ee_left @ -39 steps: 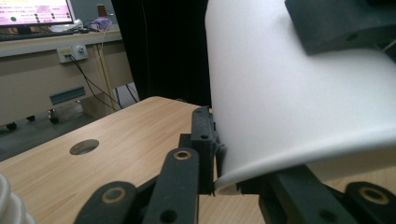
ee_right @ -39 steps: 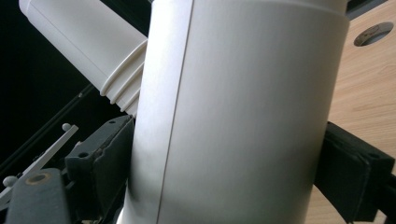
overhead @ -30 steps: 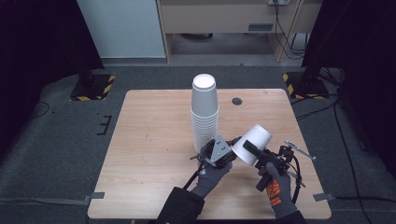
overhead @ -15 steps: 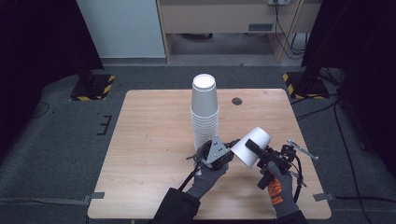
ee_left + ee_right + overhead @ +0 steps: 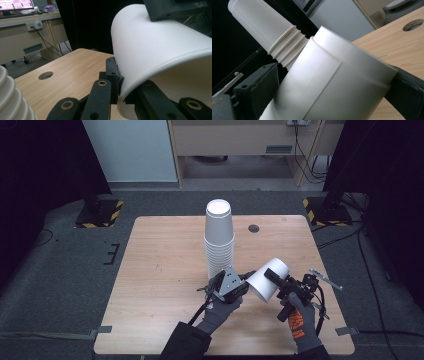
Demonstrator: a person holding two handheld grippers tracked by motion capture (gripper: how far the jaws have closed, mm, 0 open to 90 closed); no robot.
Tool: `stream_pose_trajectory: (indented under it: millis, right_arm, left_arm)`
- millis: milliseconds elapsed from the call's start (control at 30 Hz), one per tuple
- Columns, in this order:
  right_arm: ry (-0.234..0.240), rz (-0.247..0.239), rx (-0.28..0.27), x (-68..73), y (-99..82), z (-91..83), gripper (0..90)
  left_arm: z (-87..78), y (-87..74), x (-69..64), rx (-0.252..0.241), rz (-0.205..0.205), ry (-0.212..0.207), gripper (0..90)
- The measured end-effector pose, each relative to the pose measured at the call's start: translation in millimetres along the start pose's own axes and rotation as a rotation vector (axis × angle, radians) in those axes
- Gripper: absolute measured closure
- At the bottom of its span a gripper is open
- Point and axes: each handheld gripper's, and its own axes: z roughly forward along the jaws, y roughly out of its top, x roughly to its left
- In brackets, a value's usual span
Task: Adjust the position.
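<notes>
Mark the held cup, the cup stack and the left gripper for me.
held cup (image 5: 265, 281), high view, on its side wall.
cup stack (image 5: 219, 237), high view, on the top cup's wall.
left gripper (image 5: 120, 86), left gripper view, where its jaws pinch the cup's rim.

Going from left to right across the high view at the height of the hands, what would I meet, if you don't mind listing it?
Bare table → left tongs → white cup lying tilted → right tongs, pinching the cup → bare table edge.
</notes>
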Motion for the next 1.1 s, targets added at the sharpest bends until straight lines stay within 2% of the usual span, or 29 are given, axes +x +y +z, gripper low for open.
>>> stream_pose_trajectory:
  millis: [100, 233, 333, 467, 567, 667, 867, 933, 1067, 1100]
  right_arm:
    - [0.001, 0.004, -0.006, -0.4, 1.1, -1.2, 4.5]
    - [-0.04, -0.025, -0.044, -3.2, 3.4, -4.9, 8.1]
    - [-0.06, -0.019, -0.062, -9.2, 7.2, -9.4, 8.3]
    - [-0.098, -0.055, -0.078, -14.6, 11.9, -13.3, 8.6]
    - [-0.11, -0.056, -0.084, -16.2, 13.7, -15.2, 8.7]
    - [-0.144, -0.077, -0.097, -20.7, 17.3, -19.0, 9.5]
    - [-0.171, -0.091, -0.106, -25.5, 19.8, -21.8, 9.5]
    - [-0.196, -0.124, -0.103, -27.1, 20.7, -23.0, 9.5]
    - [-0.216, -0.148, -0.101, -28.8, 21.4, -23.2, 9.5]
    - [-0.238, -0.175, -0.093, -30.2, 21.7, -23.8, 9.5]
  left_arm:
    - [-2.6, 1.8, 0.0, 0.002, 0.004, -0.004, 85.8]
    - [-7.4, 3.3, 1.5, 0.007, 0.005, -0.01, 86.8]
    - [-10.8, 4.2, 2.2, 0.015, 0.006, -0.021, 86.8]
    - [-15.9, 4.8, 2.5, 0.031, 0.008, -0.041, 86.8]
    - [-19.0, 5.0, 2.8, 0.036, 0.008, -0.048, 86.9]
    - [-23.5, 6.3, 3.5, 0.036, 0.001, -0.055, 86.9]
    - [-35.2, 9.0, 6.6, 0.03, -0.006, -0.066, 86.8]
    - [-39.6, 8.4, 7.9, 0.033, -0.011, -0.069, 86.8]
    - [-49.5, 5.7, 11.5, 0.037, -0.023, -0.069, 86.7]
    - [-53.6, 4.2, 13.4, 0.039, -0.029, -0.068, 86.7]
